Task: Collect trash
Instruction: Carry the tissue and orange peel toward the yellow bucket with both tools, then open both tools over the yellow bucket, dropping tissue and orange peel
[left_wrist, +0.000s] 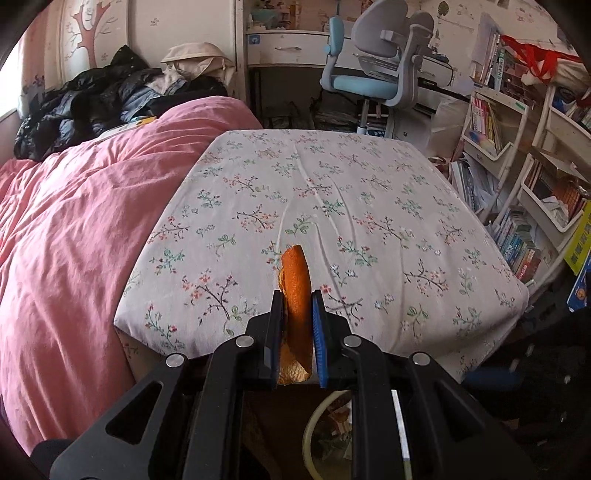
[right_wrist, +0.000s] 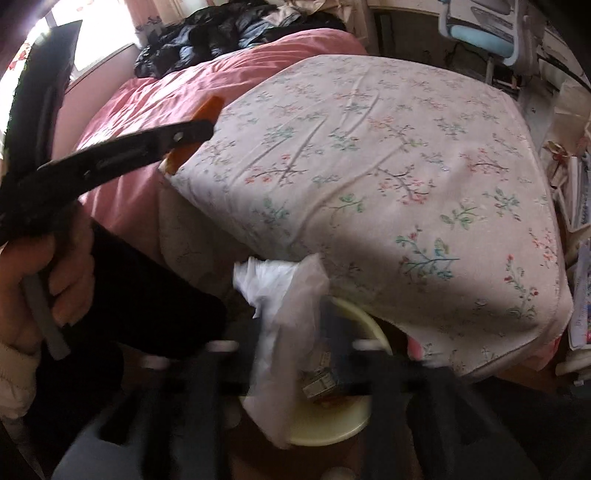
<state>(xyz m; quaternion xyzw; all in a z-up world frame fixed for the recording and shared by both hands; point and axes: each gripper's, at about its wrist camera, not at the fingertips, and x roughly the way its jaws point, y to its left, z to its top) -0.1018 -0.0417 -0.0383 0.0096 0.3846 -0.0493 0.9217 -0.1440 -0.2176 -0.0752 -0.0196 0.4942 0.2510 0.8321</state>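
Over the bed's near corner: both grippers hang past the mattress edge, above a bin on the floor.
Left gripper (left_wrist: 298, 295): clamped together on an orange peel (left_wrist: 295, 284), which stands upright between the blue pads and sticks out past the tips.
Right gripper (right_wrist: 295, 347): blurred; its fingers stand apart with a clear plastic wrapper (right_wrist: 284, 314) between them; whether the pads touch it I cannot tell.
Bin (right_wrist: 332, 424): pale yellow, round, on the floor just below the mattress corner; holds a small printed carton (right_wrist: 319, 384) and scraps, print too blurred to read.
Hand (right_wrist: 55, 280): grips the left gripper's handle at the left of the right wrist view, pale cuff below it.
Writing: book spines on the shelves (left_wrist: 517, 206) at right carry print, too small to read.
Edges: the flowered sheet (left_wrist: 332, 206) ends at a rounded corner just above the bin; a pink quilt (left_wrist: 74, 221) lies along its left side, touching it.
Open room: the sheet's top is bare; dark jackets (left_wrist: 92, 99) are heaped at the far end of the quilt; a blue chair (left_wrist: 373, 74) stands beyond the foot of the bed.
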